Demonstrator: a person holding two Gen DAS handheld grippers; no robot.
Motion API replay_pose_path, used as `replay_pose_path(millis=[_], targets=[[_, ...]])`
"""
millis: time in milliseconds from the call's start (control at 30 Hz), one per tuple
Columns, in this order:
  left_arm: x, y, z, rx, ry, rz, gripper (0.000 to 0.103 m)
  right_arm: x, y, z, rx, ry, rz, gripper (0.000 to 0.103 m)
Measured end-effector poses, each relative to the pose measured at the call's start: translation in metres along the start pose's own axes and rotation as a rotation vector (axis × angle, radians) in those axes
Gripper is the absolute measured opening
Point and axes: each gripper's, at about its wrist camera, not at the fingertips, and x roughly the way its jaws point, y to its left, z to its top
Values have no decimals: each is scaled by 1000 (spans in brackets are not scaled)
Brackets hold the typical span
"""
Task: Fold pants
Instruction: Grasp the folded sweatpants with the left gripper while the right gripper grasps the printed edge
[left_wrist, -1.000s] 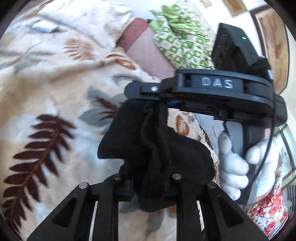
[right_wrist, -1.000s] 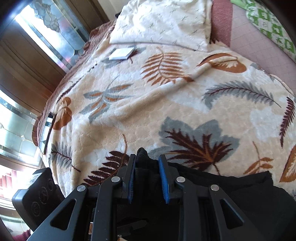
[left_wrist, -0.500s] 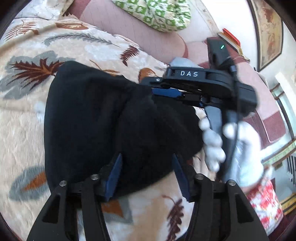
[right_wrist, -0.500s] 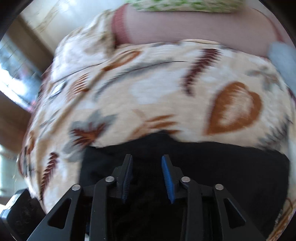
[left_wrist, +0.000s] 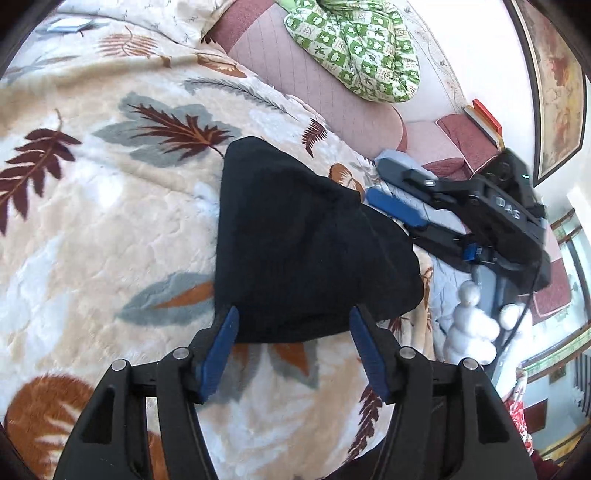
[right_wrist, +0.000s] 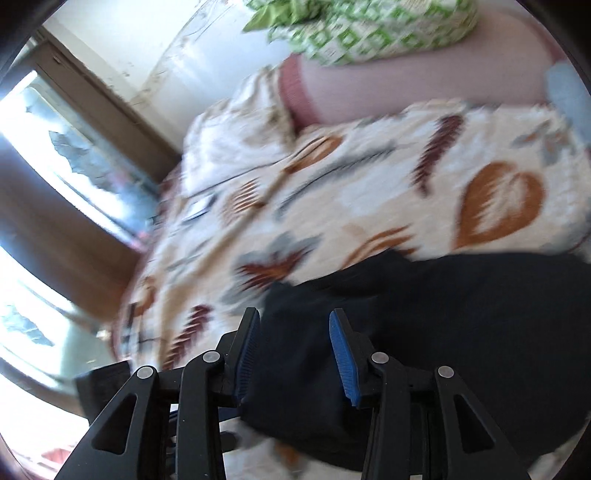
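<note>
The black pants (left_wrist: 306, 243) lie as a folded bundle on the leaf-patterned blanket (left_wrist: 103, 229). My left gripper (left_wrist: 293, 334) hovers at their near edge. Its jaws are opening, and the cloth edge lies between the blue pads (left_wrist: 221, 343) without being pressed. In the left wrist view my right gripper (left_wrist: 386, 190) sits just past the bundle's right side, held by a white-gloved hand (left_wrist: 476, 328). The blurred right wrist view has the right gripper (right_wrist: 293, 332) open over the pants (right_wrist: 461, 314), and nothing is pinched.
A green-and-white patterned cushion (left_wrist: 354, 48) rests on a pink backrest (left_wrist: 295, 70) behind the blanket. Books (left_wrist: 484, 120) and a framed picture (left_wrist: 554, 85) are at the far right. A small white object (left_wrist: 68, 25) lies far left. A wood-framed window (right_wrist: 74, 158) flanks the bed.
Both grippers have opened and let go of the black pants, which now lie folded on the blanket. Both have drawn back, and the right one has swung off to the bundle's right.
</note>
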Motion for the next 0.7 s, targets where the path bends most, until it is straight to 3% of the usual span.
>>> replay_pose_path(millis=[67,167,200,267,300,400,467,700], targets=[[-3,-1,-1,2,2,-6,62,15,-10,-9,44,15,-23,44],[-6,3,1,-6,-1,-15,65,30,-54,-21,149,31,-193,37],[-6,4,0,-7,-1,-13,65,28,-73,-26,199,0,-154,29],[-5,3,1,-6,6,-2,65,19,-97,-31,315,-40,-36,28],[-6,4,0,-4,10,6,65,13,-103,-33,351,-56,-16,28],[-8,1,1,21,14,27,65,-17,-101,-34,309,-130,-98,37],[-9,-5,4,61,12,56,66,-49,-102,-45,272,-204,-152,37],[11,-56,32,222,31,73,66,-139,-139,-116,383,-403,-247,45]])
